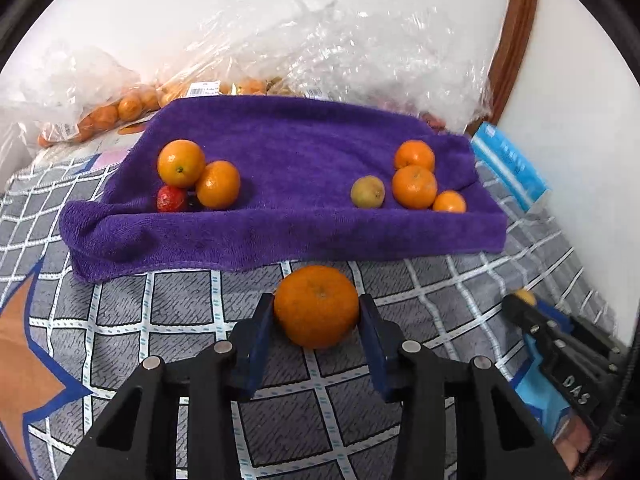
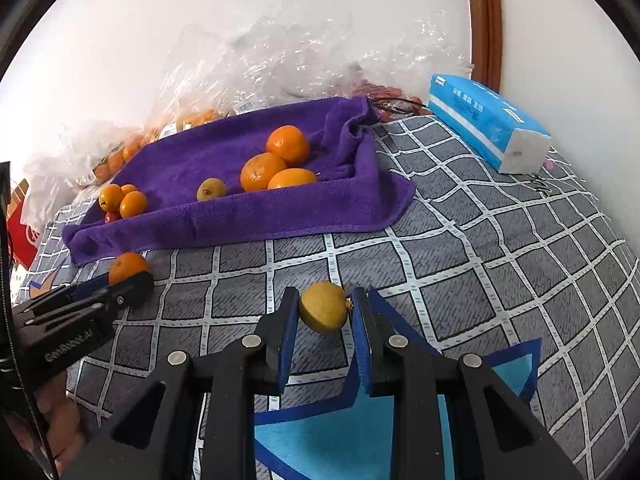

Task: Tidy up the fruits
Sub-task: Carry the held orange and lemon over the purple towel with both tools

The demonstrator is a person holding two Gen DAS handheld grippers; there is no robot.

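My left gripper (image 1: 317,309) is shut on a large tangerine (image 1: 316,320) that rests on the grey checked cover, just in front of the purple towel (image 1: 280,148). In the right wrist view, my right gripper (image 2: 325,300) is shut on a small yellow fruit (image 2: 323,312), low over the cover. The towel carries two groups. On the left are two oranges (image 1: 181,163) and a red fruit (image 1: 171,199). On the right are three tangerines (image 1: 414,186) and a yellow-green fruit (image 1: 367,191). The right wrist view also shows the left gripper (image 2: 132,276) with its tangerine (image 2: 127,265) at the towel's near left corner.
Crumpled clear plastic bags (image 1: 320,48), some holding oranges (image 1: 116,112), lie behind the towel against the white wall. A blue tissue pack (image 2: 484,120) sits at the back right. A wooden frame (image 2: 484,20) runs up the wall. A hand (image 2: 56,412) holds the left gripper.
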